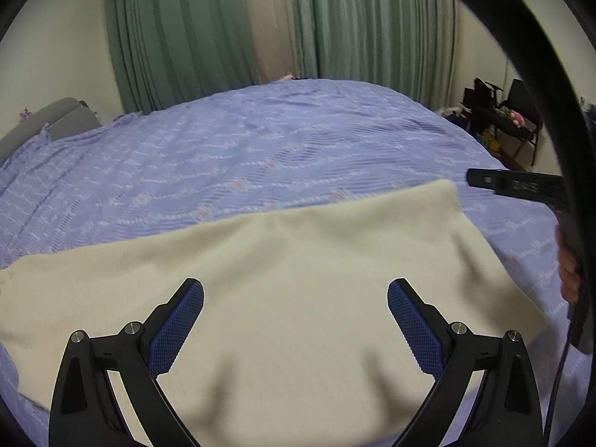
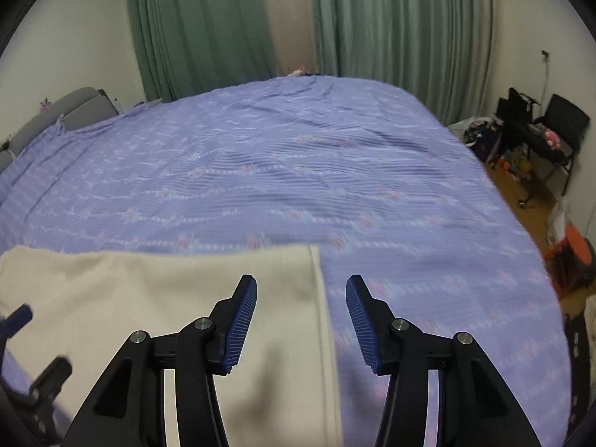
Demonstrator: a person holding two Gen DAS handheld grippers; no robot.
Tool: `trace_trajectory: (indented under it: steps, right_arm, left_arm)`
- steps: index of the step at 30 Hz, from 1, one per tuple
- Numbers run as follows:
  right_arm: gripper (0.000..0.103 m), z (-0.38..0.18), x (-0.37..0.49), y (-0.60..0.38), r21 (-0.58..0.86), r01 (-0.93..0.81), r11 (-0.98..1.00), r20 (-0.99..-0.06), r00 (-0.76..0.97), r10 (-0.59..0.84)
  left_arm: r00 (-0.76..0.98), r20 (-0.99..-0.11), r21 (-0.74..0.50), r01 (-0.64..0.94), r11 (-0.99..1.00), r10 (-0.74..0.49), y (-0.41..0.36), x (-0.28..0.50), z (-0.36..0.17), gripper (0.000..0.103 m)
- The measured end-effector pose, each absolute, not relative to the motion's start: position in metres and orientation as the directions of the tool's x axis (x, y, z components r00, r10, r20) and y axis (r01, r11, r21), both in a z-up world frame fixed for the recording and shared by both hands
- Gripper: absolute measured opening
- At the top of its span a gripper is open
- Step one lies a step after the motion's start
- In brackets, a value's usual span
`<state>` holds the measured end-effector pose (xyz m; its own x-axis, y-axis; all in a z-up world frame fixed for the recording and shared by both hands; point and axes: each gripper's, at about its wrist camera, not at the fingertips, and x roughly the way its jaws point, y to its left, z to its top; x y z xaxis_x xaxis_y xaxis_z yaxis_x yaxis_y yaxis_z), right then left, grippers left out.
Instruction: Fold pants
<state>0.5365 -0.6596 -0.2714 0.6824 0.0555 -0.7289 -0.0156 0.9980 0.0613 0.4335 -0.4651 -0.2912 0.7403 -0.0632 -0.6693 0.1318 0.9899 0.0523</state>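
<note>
Lying flat on the bedspread (image 1: 260,141), cream pants (image 1: 298,279) sit beneath both empty, spread grippers (image 1: 295,320) (image 2: 301,326).

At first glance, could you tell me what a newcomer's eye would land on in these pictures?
The cream pants stand out first, spread flat on the near part of the lilac bedspread that covers the whole bed. Next come the two grippers over the fabric: the left gripper above its middle, the right gripper astride its right edge, both with jaws open and empty. Green curtains hang behind the bed.
</note>
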Motion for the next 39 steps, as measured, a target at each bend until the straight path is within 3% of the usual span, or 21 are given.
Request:
trace_trajectory:
  steps: [5, 12, 17, 18, 21, 23, 26, 27, 29, 31, 34, 39]
  right_arm:
    - [0.051, -0.304, 0.585, -0.668, 0.105, 0.023, 0.994, -0.782, 0.619, 0.069]
    - [0.047, -0.33, 0.601, -0.649, 0.019, -0.004, 1.0, -0.816, 0.577, 0.018]
    - [0.021, -0.33, 0.602, -0.65, -0.017, 0.029, 0.999, -0.811, 0.584, -0.03]
    - [0.006, -0.324, 0.598, -0.65, -0.038, 0.045, 0.998, -0.799, 0.598, -0.057]
    - [0.006, -0.306, 0.596, -0.654, -0.062, 0.072, 0.996, -0.756, 0.648, -0.094]
    - [0.006, -0.314, 0.608, -0.656, -0.099, 0.089, 0.991, -0.779, 0.612, -0.133]
    - [0.001, -0.331, 0.615, -0.665, -0.257, 0.163, 0.953, -0.77, 0.562, -0.304]
    - [0.002, -0.334, 0.615, -0.675, -0.211, 0.172, 0.962, -0.795, 0.543, -0.271]
    - [0.017, -0.327, 0.607, -0.691, -0.11, 0.185, 0.976, -0.818, 0.541, -0.195]
    - [0.062, -0.307, 0.59, -0.693, -0.109, 0.191, 0.975, -0.774, 0.599, -0.204]
    - [0.065, -0.271, 0.549, -0.691, -0.053, 0.161, 0.986, -0.709, 0.689, -0.15]
    - [0.065, -0.253, 0.482, -0.689, 0.041, 0.077, 0.996, -0.708, 0.706, -0.025]
  left_arm:
    - [0.742, -0.666, 0.032, 0.129, 0.991, -0.075, -0.464, 0.441, -0.295, 0.101]
    - [0.732, -0.677, 0.034, 0.14, 0.99, -0.08, -0.464, 0.444, -0.305, 0.101]
    - [0.729, -0.68, 0.024, 0.132, 0.991, -0.081, -0.46, 0.447, -0.305, 0.101]
    - [0.728, -0.681, 0.019, 0.132, 0.991, -0.084, -0.46, 0.447, -0.305, 0.101]
    - [0.734, -0.672, 0.013, 0.135, 0.991, -0.091, -0.46, 0.448, -0.303, 0.101]
    - [0.733, -0.676, 0.026, 0.135, 0.99, -0.082, -0.462, 0.449, -0.304, 0.101]
    - [0.731, -0.679, 0.033, 0.131, 0.991, -0.074, -0.464, 0.448, -0.305, 0.101]
    - [0.729, -0.68, 0.038, 0.132, 0.991, -0.071, -0.465, 0.448, -0.305, 0.101]
    - [0.736, -0.673, 0.052, 0.139, 0.989, -0.068, -0.467, 0.445, -0.303, 0.101]
    - [0.752, -0.656, 0.067, 0.149, 0.987, -0.07, -0.47, 0.44, -0.299, 0.101]
    - [0.77, -0.632, 0.08, 0.178, 0.981, -0.088, -0.475, 0.43, -0.288, 0.101]
    - [0.78, -0.614, 0.079, 0.212, 0.974, -0.12, -0.48, 0.409, -0.274, 0.101]
